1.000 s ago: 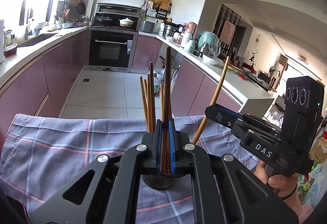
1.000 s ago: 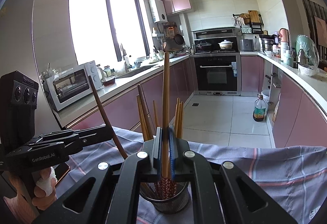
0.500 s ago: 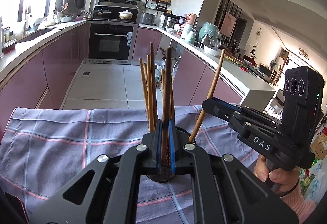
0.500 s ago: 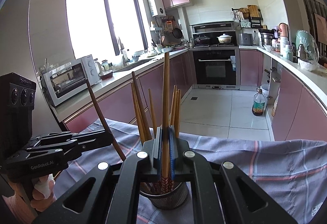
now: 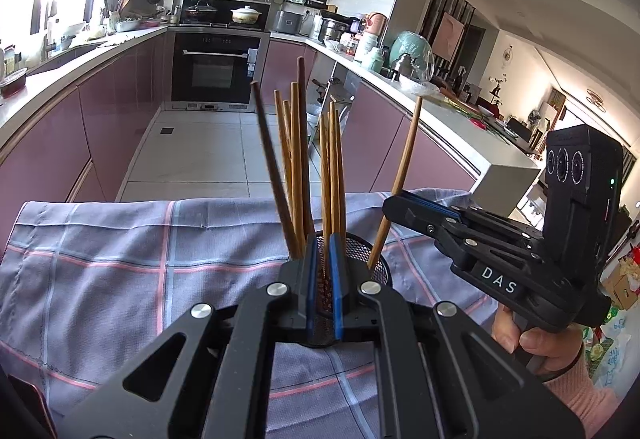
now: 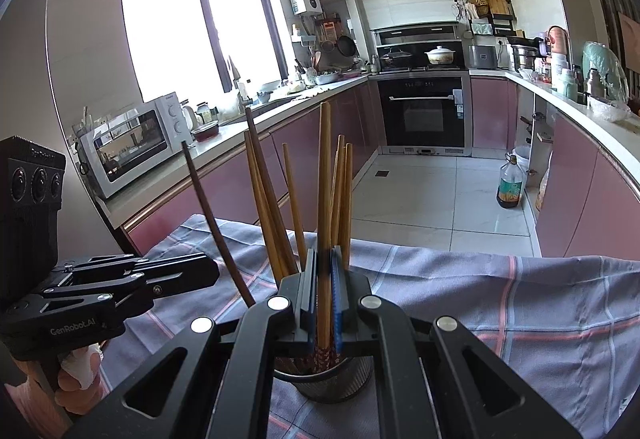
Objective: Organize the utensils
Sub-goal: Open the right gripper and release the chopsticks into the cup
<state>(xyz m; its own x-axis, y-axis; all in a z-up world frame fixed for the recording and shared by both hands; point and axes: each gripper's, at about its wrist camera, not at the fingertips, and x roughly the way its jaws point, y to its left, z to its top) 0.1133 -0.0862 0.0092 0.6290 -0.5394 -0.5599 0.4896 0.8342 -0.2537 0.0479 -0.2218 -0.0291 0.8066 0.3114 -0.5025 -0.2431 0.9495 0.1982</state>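
The left gripper (image 5: 324, 271) is clenched on one chopstick (image 5: 334, 175), the right gripper (image 6: 324, 279) on another (image 6: 324, 199), both sticks reaching down into the mesh holder (image 6: 340, 379) on the plaid cloth (image 5: 100, 259). Other chopsticks (image 5: 294, 159) lean in the holder just beside the jaws. Behind stand pink cabinets (image 6: 500, 115) and an oven (image 5: 216, 67)
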